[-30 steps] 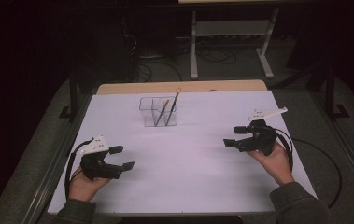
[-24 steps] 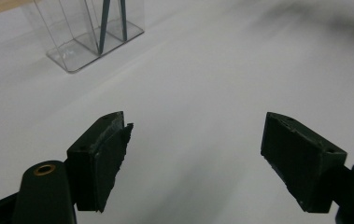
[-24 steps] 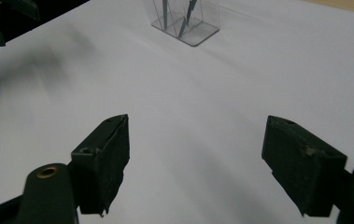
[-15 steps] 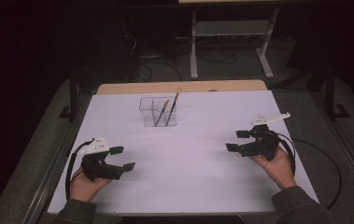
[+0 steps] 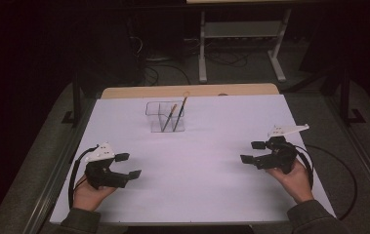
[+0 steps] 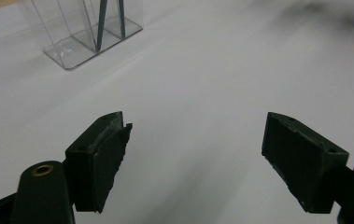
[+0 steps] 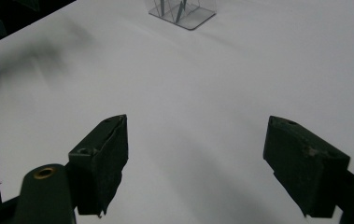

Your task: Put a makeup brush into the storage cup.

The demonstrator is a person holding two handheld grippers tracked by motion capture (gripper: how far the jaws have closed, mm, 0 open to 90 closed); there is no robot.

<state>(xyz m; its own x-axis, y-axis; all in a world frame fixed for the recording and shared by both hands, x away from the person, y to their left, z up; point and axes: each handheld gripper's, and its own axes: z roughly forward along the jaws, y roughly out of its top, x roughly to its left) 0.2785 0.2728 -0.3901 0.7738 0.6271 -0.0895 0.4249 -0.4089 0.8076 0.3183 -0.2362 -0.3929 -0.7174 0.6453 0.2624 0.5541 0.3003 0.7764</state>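
Clear plastic compartmented holder (image 5: 166, 116) w/ two thin brushes (image 5: 174, 116): far-centre on white table sheet (image 5: 207, 161). Left gripper (image 5: 128, 165): near-left of holder, jaws wide apart, nothing held. Right gripper (image 5: 252, 152): near-right of holder, jaws wide apart, nothing held.

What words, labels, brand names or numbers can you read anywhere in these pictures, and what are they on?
None can be read. The clear holder, the two pencils in it, the white table, the left gripper and the right gripper show no legible print.
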